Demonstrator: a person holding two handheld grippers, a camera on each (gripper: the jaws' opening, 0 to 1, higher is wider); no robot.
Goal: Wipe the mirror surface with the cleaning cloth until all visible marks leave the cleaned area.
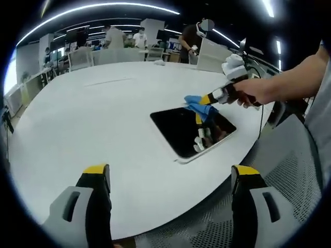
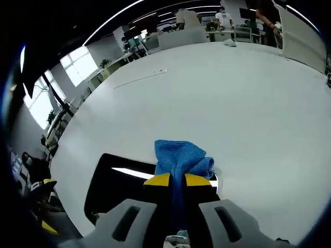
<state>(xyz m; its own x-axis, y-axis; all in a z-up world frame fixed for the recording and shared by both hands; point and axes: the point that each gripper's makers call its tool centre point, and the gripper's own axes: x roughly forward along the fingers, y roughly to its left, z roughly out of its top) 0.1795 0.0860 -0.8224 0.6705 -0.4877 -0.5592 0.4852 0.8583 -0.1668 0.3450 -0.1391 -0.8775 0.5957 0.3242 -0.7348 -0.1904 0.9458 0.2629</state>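
Right now your right tongs (image 2: 177,180) are clenched on the crumpled blue microfibre cleaning cloth (image 2: 181,159), which bunches just ahead of the yellow tips and rests on the dark rectangular mirror (image 2: 116,181) lying flat near the edge of the wide white desk (image 2: 217,98). From your left tongs (image 1: 170,173), which hang released with jaws wide apart above the desk edge, the mirror (image 1: 178,129) lies ahead, with the cloth (image 1: 199,106) at its far right corner, held by the right tongs (image 1: 206,99) in your hand (image 1: 258,93).
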